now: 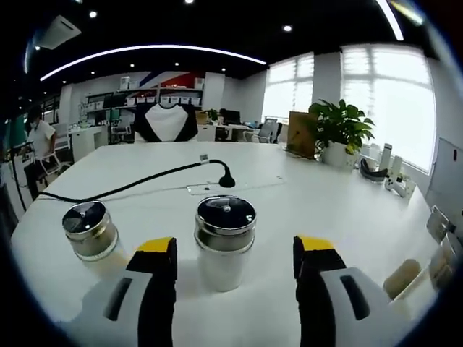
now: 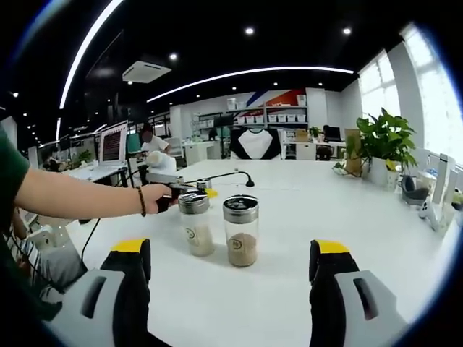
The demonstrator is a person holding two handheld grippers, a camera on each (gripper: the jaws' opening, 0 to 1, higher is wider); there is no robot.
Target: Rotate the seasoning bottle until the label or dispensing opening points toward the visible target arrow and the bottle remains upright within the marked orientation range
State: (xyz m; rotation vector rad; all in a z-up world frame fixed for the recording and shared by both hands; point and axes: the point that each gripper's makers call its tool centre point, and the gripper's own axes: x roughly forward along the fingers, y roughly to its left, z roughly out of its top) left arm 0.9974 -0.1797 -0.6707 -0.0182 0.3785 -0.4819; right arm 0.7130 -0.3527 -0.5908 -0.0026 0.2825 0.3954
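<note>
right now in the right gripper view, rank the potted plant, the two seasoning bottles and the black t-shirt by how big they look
1. Potted plant, largest.
2. Right seasoning bottle.
3. Left seasoning bottle, close to the other; it sits slightly farther back, so that gap is unsure.
4. Black t-shirt, smallest, though it is far off.

Bright office: white table (image 1: 340,210), windows (image 1: 387,101), plant (image 1: 340,126).

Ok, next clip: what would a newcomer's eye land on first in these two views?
Probably the two steel-lidded seasoning bottles standing upright side by side on the white table: in the right gripper view, the left bottle and the right bottle sit ahead of the right gripper, whose jaws are wide open. In the left gripper view, the left gripper has its open jaws either side of one bottle, not touching. A potted plant stands further back.
</note>
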